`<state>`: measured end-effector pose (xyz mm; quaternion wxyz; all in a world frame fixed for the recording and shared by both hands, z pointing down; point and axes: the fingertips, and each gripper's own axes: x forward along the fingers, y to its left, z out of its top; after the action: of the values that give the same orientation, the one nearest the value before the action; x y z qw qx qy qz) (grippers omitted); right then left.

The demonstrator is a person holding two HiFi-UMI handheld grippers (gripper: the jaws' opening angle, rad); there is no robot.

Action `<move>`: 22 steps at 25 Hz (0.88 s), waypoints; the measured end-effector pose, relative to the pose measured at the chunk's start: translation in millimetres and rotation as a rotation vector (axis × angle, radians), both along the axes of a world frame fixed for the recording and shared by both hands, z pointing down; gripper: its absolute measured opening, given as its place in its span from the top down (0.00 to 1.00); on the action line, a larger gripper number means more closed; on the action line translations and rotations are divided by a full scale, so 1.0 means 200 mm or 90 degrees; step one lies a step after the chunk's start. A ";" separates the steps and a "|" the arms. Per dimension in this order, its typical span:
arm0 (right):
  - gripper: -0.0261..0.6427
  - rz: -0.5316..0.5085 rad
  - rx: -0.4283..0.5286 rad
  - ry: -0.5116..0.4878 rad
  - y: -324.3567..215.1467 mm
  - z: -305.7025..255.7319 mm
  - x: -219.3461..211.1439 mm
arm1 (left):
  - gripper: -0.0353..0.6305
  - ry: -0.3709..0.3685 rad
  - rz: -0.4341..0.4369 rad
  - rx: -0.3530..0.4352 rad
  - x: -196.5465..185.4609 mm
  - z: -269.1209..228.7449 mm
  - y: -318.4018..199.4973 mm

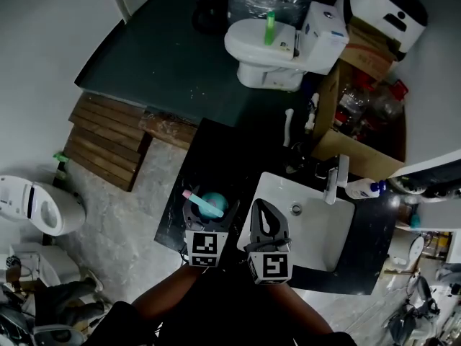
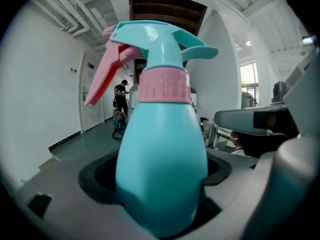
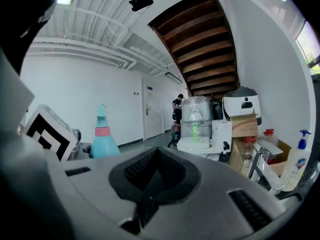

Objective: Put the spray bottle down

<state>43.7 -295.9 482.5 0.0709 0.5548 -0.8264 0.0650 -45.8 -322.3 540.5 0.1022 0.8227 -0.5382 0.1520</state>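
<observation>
Teal spray bottle [image 2: 162, 149] with the pink trigger and pink collar is sitting upright between the jaws of the left gripper [image 1: 207, 211]. That gripper's own view shows both jaws pressed tight on the fat lower part of the bottle, so it's clamped, no gap. From the head view the bottle is over the black counter [image 1: 180, 193] just left of the sink [image 1: 317, 236], trigger pointing away from the sink. Can't tell if its bottom is touching the counter or hanging above it. The right gripper [image 1: 265, 218] is just beside it, over the sink's left edge, with its jaws closed together on nothing, pads meeting in the middle. The right gripper view catches the bottle off to its left next to the left gripper's marker cube [image 3: 47, 131]. At the far rim of the sink there's a chrome faucet [image 1: 335, 180], and a white pump bottle [image 1: 364, 188] with a blue label stands just right of that. Past the sink is an open cardboard box [image 1: 360, 121] with stuff in it, and further back a white toilet [image 1: 270, 49]. Well off to the left of the sink lies a wooden pallet [image 1: 108, 139] on the floor.
</observation>
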 end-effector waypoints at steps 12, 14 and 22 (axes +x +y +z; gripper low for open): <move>0.94 -0.011 -0.046 -0.023 -0.09 0.12 0.06 | 0.30 -0.029 0.000 -0.047 0.06 0.32 -0.09; 0.94 -0.016 -0.055 -0.024 -0.09 0.14 0.05 | 0.30 -0.030 0.000 -0.053 0.07 0.36 -0.11; 0.94 -0.020 -0.076 -0.009 -0.11 0.21 0.10 | 0.30 -0.045 -0.003 -0.068 0.10 0.52 -0.16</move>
<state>64.2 -317.5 525.3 0.0988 0.5363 -0.8300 0.1170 -25.5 -354.3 644.9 0.1277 0.8087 -0.5348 0.2091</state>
